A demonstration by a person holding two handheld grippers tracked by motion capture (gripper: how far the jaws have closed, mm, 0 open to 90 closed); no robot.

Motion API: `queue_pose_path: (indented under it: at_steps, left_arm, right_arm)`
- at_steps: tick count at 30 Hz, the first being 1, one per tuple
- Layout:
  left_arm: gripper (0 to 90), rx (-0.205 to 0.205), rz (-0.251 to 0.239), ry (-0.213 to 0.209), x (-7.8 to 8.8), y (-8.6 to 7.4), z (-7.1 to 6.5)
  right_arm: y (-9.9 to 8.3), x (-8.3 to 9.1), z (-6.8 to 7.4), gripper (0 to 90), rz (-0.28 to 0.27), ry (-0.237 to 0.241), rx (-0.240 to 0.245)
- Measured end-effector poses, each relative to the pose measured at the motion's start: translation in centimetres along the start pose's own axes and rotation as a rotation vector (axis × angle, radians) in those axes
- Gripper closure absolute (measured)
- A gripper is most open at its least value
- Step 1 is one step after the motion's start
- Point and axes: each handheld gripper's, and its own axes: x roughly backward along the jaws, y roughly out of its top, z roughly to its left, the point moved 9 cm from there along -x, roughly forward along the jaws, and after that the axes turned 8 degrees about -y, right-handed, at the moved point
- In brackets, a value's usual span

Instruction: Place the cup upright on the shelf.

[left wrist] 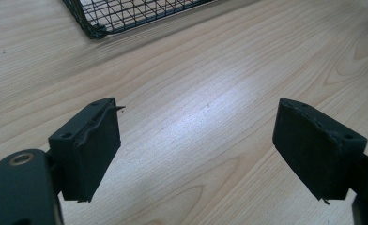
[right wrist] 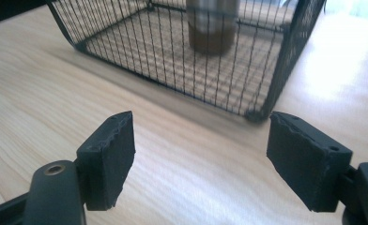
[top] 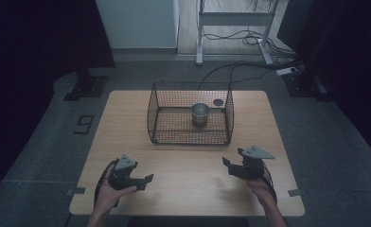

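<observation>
In the wire basket [top: 156, 118] stands a metal cup [top: 200, 114].

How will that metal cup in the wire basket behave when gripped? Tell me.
The metal cup looks smooth and shiny, so it may slip between pads. It stands upright on a flat base, so it probably won't roll unless tipped. It seems thin-walled, so likely light and rigid. The wire basket walls would hinder a sideways approach.

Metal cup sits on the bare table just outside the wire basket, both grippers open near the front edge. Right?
Not quite. The metal cup stands inside the wire basket, as the high view shows. The left gripper and right gripper are indeed open near the front edge.
</observation>
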Motion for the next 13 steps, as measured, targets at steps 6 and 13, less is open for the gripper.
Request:
queue_pose_path:
  at_steps: [6,13]
  left_arm:
    - [15.7,0.007,-0.01,0.006,0.32,0.08,0.23]
    - [15.7,0.003,-0.01,0.005,0.4,0.11,0.15]
  right_arm:
    - [-0.03,0.17,-0.15,23.6,-0.004,-0.002,-0.01]
    - [-0.26,0.14,0.04,22.2,0.004,-0.002,0.004]
